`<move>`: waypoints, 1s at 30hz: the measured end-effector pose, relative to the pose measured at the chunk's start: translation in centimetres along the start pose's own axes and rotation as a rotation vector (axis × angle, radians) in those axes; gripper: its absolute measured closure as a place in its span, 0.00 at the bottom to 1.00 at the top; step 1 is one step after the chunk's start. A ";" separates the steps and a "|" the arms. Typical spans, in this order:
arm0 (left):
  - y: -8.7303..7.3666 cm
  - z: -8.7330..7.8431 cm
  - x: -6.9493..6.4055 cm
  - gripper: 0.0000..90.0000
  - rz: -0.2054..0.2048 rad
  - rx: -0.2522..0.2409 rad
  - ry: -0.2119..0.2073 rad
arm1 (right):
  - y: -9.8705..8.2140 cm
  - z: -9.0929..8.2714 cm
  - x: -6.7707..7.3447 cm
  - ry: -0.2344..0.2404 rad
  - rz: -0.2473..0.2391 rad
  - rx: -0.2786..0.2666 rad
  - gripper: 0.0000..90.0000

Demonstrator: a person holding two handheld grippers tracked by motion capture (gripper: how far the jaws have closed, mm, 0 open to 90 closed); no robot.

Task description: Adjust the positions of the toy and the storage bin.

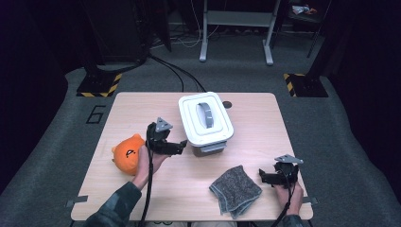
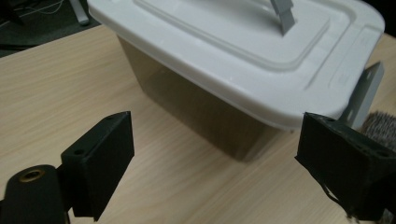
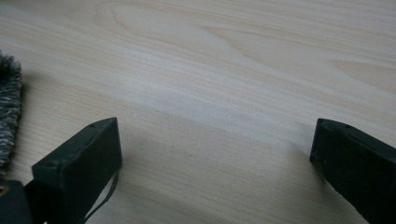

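Note:
A white lidded box [image 1: 206, 120] with a grey handle stands at the table's middle. My left gripper [image 1: 183, 145] is just left of its near corner, open, with nothing between its jaws. In the left gripper view the box [image 2: 243, 51] rises close ahead of the left gripper [image 2: 215, 154], and a grey latch [image 2: 364, 95] hangs at the box's end. An orange plush toy [image 1: 127, 153] lies beside the left hand. A grey cloth [image 1: 235, 190] lies folded near the front edge. My right gripper [image 1: 262, 176] rests open just right of it, over bare wood [image 3: 215, 93], with the cloth's fringe [image 3: 9, 112] at the left.
The wooden table [image 1: 265, 137] has bare room at its right and far left. A small dark disc [image 1: 227, 104] sits behind the box. Beyond the table are grey carpet, cables, a white desk frame [image 1: 236, 28] and yellow-black striped bases [image 1: 99, 86].

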State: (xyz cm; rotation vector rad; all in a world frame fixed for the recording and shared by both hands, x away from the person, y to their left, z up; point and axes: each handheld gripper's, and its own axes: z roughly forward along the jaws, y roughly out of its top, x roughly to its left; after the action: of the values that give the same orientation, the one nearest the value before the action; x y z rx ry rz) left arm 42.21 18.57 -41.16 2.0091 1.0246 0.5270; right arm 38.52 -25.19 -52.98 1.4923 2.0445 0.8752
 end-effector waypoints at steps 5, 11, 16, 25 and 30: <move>-2.5 -0.2 -1.3 0.06 0.069 0.054 0.001 | 0.0 0.0 0.0 0.006 -0.008 0.000 0.02; -5.9 1.2 -2.6 0.04 0.100 0.140 -0.017 | 0.0 0.0 0.1 0.007 -0.010 -0.001 0.03; -8.8 2.7 -3.0 0.02 0.117 0.202 -0.010 | 0.0 0.0 0.0 0.007 -0.013 -0.003 0.03; -11.2 4.0 -2.5 0.00 0.053 0.205 -0.032 | 0.0 0.0 0.0 0.008 -0.014 -0.003 0.03; -11.9 3.8 -2.3 0.00 0.051 0.145 -0.036 | 0.0 0.0 0.0 0.008 -0.015 -0.003 0.03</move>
State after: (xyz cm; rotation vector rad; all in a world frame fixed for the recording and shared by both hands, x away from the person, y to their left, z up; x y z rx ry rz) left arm 37.67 19.10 -53.05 2.1692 1.0167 0.4530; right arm 38.54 -25.13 -52.97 1.4726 2.0569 0.8797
